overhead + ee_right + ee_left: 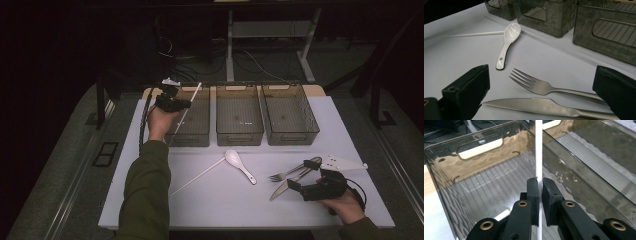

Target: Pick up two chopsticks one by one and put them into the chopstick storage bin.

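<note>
Over the leftmost bin: the left gripper (186, 104) clamps a white chopstick (538, 152), its black jaws pressed tight on either side of the shaft.
Chopstick, look: thin, straight, plain white, smooth and even along its length; it runs on past the jaws above and below.
Chopstick, place: held above the open, smoky-clear left bin (446, 182), whose ribbed floor and slotted handle show behind it; whether its lower end touches the floor is hard to tell.
Second chopstick (196, 176): same white, lying flat on the white table (200, 205), one end just beside the bowl of a white ceramic spoon (240, 166).
Right gripper (296, 189): jaws spread wide, gripping nothing, resting low at the table's near right corner.
Between those jaws: a steel fork (541, 86) and a serrated steel knife (544, 105), side by side on the table.
Middle bin (239, 115) and right bin (290, 114): set in a row with the left one.
</note>
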Demonstrator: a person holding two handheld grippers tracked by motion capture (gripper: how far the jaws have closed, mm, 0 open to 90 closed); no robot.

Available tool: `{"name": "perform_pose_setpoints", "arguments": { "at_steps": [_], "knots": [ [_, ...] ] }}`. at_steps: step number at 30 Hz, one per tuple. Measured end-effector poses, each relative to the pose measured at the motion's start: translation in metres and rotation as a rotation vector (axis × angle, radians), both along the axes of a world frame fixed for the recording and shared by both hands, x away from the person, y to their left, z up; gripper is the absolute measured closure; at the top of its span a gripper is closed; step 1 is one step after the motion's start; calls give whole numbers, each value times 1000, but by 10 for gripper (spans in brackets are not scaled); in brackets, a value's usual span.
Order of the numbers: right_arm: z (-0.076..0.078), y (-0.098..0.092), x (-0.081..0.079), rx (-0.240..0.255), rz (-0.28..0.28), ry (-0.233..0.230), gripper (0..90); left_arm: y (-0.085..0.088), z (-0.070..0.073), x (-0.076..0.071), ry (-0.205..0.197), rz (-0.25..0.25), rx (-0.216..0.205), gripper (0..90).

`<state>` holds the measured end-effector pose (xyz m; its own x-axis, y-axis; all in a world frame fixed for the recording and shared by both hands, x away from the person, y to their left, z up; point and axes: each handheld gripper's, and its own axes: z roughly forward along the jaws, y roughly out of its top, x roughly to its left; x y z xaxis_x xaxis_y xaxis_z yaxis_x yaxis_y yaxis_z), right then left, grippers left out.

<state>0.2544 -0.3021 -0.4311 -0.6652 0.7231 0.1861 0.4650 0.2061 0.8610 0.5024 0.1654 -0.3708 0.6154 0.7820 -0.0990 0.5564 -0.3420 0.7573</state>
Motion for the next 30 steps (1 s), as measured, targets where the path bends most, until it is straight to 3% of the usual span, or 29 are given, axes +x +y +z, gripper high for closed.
{"name": "perform_pose_setpoints", "arguments": {
  "at_steps": [7,13,16,23,26,30],
  "knots": [
    [0,0,0,1,0,-2,11,-4,5,-3,-22,-9,-6,789],
    [0,0,0,2,-4,0,11,-10,15,-11,-33,-65,-16,729],
    [0,0,0,0,-5,-1,10,-14,22,-19,-32,-93,-12,680],
    [0,0,-1,0,-6,-1,11,-19,36,-42,-45,-122,-55,576],
    [0,0,-1,-1,-10,-2,11,-20,39,-52,-40,-168,-44,541],
    [1,0,-1,-1,-8,-3,11,-20,41,-64,-31,-195,-76,501]
  ]
}}
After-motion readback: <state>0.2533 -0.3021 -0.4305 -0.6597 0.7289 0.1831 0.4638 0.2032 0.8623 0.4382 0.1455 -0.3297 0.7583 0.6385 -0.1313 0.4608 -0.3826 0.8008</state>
